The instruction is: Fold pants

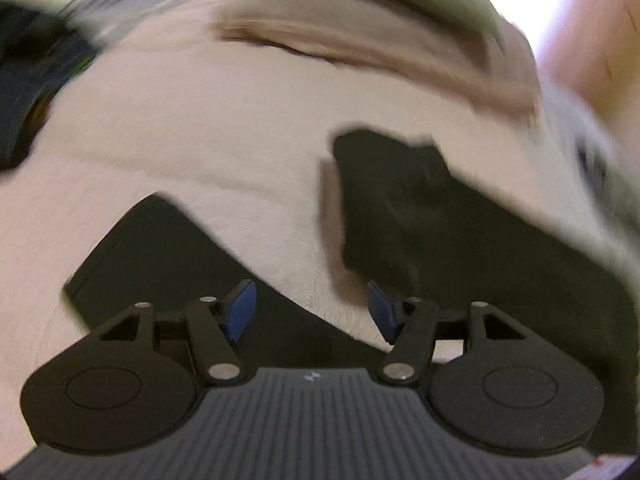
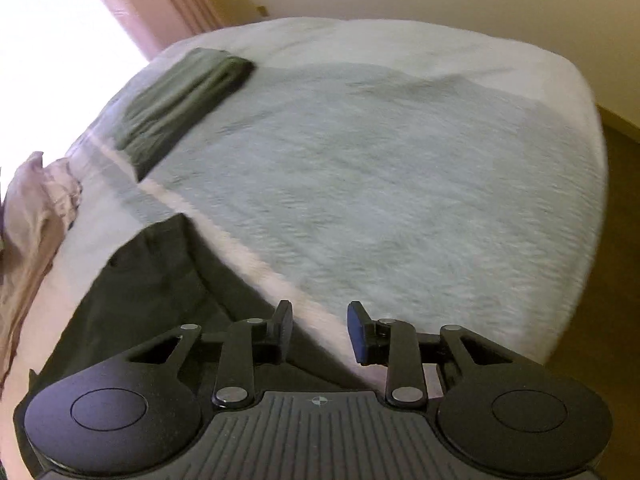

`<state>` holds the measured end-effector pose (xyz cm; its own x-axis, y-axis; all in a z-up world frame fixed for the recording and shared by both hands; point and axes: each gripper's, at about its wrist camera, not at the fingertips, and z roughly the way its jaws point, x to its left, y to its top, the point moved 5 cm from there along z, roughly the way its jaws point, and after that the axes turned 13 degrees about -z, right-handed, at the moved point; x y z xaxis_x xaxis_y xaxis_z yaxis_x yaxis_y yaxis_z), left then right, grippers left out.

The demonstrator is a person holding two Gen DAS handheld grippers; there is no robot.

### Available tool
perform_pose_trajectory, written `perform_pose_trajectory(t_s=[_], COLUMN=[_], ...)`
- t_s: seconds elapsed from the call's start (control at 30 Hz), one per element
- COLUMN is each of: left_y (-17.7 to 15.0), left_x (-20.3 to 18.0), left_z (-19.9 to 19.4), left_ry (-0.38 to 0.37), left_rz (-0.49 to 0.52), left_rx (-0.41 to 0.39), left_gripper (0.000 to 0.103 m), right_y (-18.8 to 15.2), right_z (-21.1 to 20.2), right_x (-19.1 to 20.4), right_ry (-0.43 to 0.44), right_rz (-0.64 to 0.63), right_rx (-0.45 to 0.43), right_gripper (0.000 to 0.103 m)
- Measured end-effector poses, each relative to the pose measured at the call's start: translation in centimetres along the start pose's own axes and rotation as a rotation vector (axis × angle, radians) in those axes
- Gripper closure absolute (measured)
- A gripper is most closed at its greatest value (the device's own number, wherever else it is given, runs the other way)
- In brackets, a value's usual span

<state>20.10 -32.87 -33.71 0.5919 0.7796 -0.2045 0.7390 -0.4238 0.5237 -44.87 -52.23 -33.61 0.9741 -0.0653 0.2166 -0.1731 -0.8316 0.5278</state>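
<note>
Dark pants lie spread on a pale bed. In the left wrist view one leg (image 1: 160, 256) reaches left under my left gripper (image 1: 312, 310) and another dark part (image 1: 420, 216) lies to the right, with bare sheet between. The left gripper hangs open just above the cloth, blue pads wide apart, nothing held. In the right wrist view the dark pants (image 2: 148, 292) lie at lower left. My right gripper (image 2: 320, 330) is open over their right edge, empty.
A folded dark green garment (image 2: 180, 104) rests at the bed's far left corner. Crumpled beige cloth (image 2: 36, 216) lies at the left edge; beige and green clothes (image 1: 360, 40) pile beyond the pants. The bed's (image 2: 400, 180) right edge drops to brown floor (image 2: 616, 240).
</note>
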Motion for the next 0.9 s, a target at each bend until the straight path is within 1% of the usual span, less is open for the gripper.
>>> perform_pose_trajectory(t_s=[0.03, 0.07, 0.1, 0.13, 0.17, 0.2, 0.23, 0.3, 0.33, 0.37, 0.4, 0.43, 0.47, 0.5, 0.53, 0.6, 0.67, 0.7, 0.73, 0.77, 0.8, 0.83, 0.87, 0.9], left_y=[-0.6, -1.2, -1.5, -1.5, -1.4, -0.9, -0.3, 1.1, 1.9, 2.6, 3.3, 4.2, 5.1, 6.1, 7.3, 9.2, 10.6, 10.7, 10.7, 10.6, 10.3, 9.8, 9.2, 8.3], left_x=[-1.0, -1.8, -2.4, -2.8, -2.9, -3.1, -3.1, -2.8, -2.7, -2.6, -2.8, -3.3, -4.1, -5.1, -6.6, -9.0, -11.4, -12.4, -13.0, -12.9, -12.4, -11.2, -9.7, -7.8], left_z=[1.3, 2.5, 3.6, 4.6, 5.4, 6.2, 7.0, 8.2, 8.7, 9.0, 9.1, 8.6, 7.3, 5.8, 3.6, -0.8, -4.4, -5.9, -6.6, -6.3, -5.5, -3.8, -1.9, -0.1], left_ry=[0.025, 0.042, 0.038, 0.022, 0.012, -0.003, -0.022, -0.074, -0.103, -0.117, -0.120, -0.102, -0.086, -0.059, -0.014, -0.004, 0.033, 0.050, 0.063, 0.088, 0.111, 0.138, 0.150, 0.132], left_rz=[0.093, 0.166, 0.208, 0.221, 0.218, 0.195, 0.158, 0.044, -0.023, -0.072, -0.090, -0.070, -0.021, 0.060, 0.184, 0.355, 0.552, 0.651, 0.719, 0.764, 0.786, 0.807, 0.799, 0.747], left_rx=[0.001, 0.001, -0.004, -0.013, -0.022, -0.037, -0.052, -0.076, -0.082, -0.090, -0.101, -0.137, -0.194, -0.253, -0.337, -0.463, -0.562, -0.621, -0.641, -0.619, -0.587, -0.507, -0.394, -0.267], left_gripper=[0.046, 0.047, 0.046, 0.046, 0.046, 0.046, 0.047, 0.047, 0.054, 0.088, 0.100, 0.100, 0.100, 0.099, 0.099, 0.097, 0.095, 0.090, 0.087, 0.084, 0.081, 0.079, 0.072, 0.072], right_y=[-0.3, -0.5, -0.8, -1.1, -1.5, -1.7, -2.3, -3.1, -3.7, -4.1, -4.4, -4.6, -4.7, -4.7, -4.7, -4.5, -4.1, -3.9, -3.7, -3.4, -3.3, -3.2, -3.1, -3.0], right_z=[0.2, 0.7, 1.0, 1.2, 1.6, 1.8, 2.1, 2.7, 2.5, 2.5, 2.5, 2.6, 2.6, 2.6, 2.5, 2.3, 1.9, 1.7, 1.5, 1.4, 1.3, 1.3, 1.3, 1.3], right_x=[0.5, 1.2, 1.3, 1.8, 2.2, 2.4, 2.6, 2.9, 2.9, 3.0, 3.2, 3.4, 3.7, 4.0, 4.3, 4.8, 5.1, 5.3, 5.4, 5.6, 5.8, 6.1, 6.4, 6.7], right_ry=[0.006, 0.014, 0.022, 0.029, 0.031, 0.026, 0.016, -0.002, -0.007, -0.011, -0.019, -0.028, -0.037, -0.044, -0.049, -0.055, -0.062, -0.066, -0.067, -0.069, -0.069, -0.065, -0.060, -0.057], right_rz=[-0.009, -0.013, -0.015, -0.015, -0.015, -0.013, -0.008, 0.010, 0.020, 0.027, 0.029, 0.026, 0.022, 0.020, 0.016, 0.012, 0.024, 0.036, 0.050, 0.064, 0.078, 0.091, 0.100, 0.102], right_rx=[-0.002, 0.000, 0.005, 0.012, 0.018, 0.026, 0.038, 0.058, 0.065, 0.071, 0.076, 0.081, 0.084, 0.084, 0.080, 0.066, 0.050, 0.041, 0.032, 0.025, 0.021, 0.018, 0.016, 0.016], right_gripper=[0.075, 0.074, 0.074, 0.074, 0.074, 0.074, 0.074, 0.074, 0.073, 0.073, 0.073, 0.073, 0.073, 0.073, 0.073, 0.073, 0.073, 0.073, 0.073, 0.073, 0.073, 0.073, 0.073, 0.073])
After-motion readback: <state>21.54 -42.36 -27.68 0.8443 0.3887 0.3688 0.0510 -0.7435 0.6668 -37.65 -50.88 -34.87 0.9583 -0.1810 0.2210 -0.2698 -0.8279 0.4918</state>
